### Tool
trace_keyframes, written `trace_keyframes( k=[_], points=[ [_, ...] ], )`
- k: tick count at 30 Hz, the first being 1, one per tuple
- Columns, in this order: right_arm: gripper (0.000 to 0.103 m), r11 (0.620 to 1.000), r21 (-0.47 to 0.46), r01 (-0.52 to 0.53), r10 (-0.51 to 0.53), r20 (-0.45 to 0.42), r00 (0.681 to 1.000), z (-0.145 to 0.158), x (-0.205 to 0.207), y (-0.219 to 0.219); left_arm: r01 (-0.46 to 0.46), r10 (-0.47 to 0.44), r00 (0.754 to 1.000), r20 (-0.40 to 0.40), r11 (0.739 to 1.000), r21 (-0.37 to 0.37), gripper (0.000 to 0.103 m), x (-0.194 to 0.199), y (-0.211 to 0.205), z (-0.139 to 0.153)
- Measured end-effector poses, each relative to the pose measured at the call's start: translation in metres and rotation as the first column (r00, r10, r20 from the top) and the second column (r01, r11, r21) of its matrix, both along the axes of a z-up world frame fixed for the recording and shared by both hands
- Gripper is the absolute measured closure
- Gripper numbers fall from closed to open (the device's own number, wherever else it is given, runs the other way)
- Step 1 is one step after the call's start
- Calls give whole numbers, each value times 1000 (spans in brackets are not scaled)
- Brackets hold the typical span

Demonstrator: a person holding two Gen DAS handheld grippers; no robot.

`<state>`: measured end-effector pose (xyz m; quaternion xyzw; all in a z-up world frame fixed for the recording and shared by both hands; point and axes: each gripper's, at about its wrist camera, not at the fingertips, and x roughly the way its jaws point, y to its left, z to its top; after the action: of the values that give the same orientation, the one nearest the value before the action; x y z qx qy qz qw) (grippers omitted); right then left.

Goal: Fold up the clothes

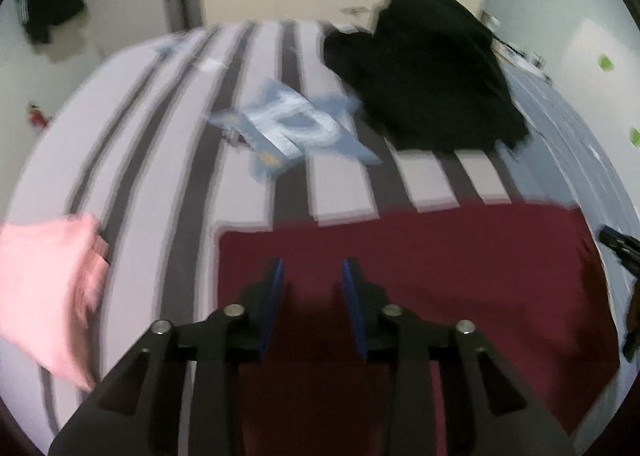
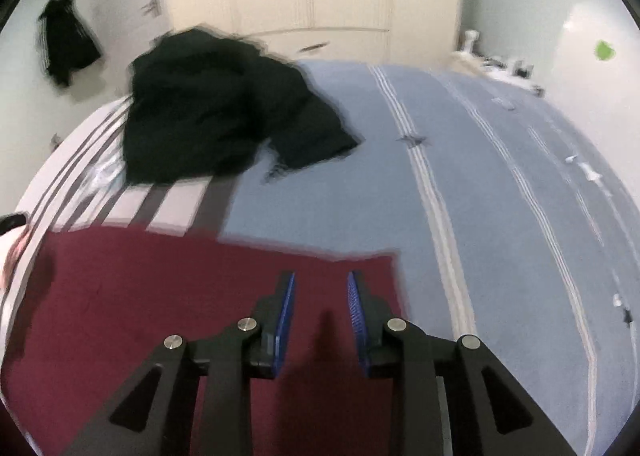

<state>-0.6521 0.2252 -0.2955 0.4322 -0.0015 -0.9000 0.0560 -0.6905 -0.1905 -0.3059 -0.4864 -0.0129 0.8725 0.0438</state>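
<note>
On the bed (image 1: 168, 160), a maroon garment (image 1: 460, 264) is spread flat beneath 2 released grippers, left gripper (image 1: 313, 268) and right gripper (image 2: 321, 280), nothing held. Soft, light, limp cloth is judged; hold is best taken at its far corners.

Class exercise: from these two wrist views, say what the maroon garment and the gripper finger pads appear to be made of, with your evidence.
Maroon garment: probably soft knit fabric, matte; it lies flat with no shine. Blur hides the weave.
Pads of the right hand-held gripper: blue pads, likely rubber or plastic, with a ribbed face, set on matte black arms.
</note>
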Motion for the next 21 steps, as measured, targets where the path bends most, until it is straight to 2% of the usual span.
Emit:
trace_keyframes(
  k=[3,5,7,10,11,13,17,21],
  points=[
    [79,999,35,-40,38,42,998,-26,16,-14,18,-16,998,56,999,-29,79,14,7,-29],
    [79,997,71,-20,15,66,998,-51,18,-8,-6,10,997,74,998,-58,79,14,-5,-47],
    [79,998,58,10,-14,73,997,-67,16,6,-41,47,996,82,996,-74,75,16,-19,-56],
    [80,995,86,45,-48,26,999,-63,18,16,-125,128,989,71,991,-47,74,21,-42,-44],
    [80,992,110,58,-60,14,998,-60,18,17,-144,145,987,63,989,-23,73,26,-47,-36],
    [77,989,98,114,-114,-9,993,-50,24,27,-160,159,987,38,987,21,73,42,-52,-18],
    [73,987,52,151,-151,-16,988,-30,50,42,-115,115,993,-4,993,31,73,88,-38,5],
    [70,992,20,124,-124,-28,992,-18,87,37,-48,48,999,0,998,32,73,129,-9,-1]
  ],
)
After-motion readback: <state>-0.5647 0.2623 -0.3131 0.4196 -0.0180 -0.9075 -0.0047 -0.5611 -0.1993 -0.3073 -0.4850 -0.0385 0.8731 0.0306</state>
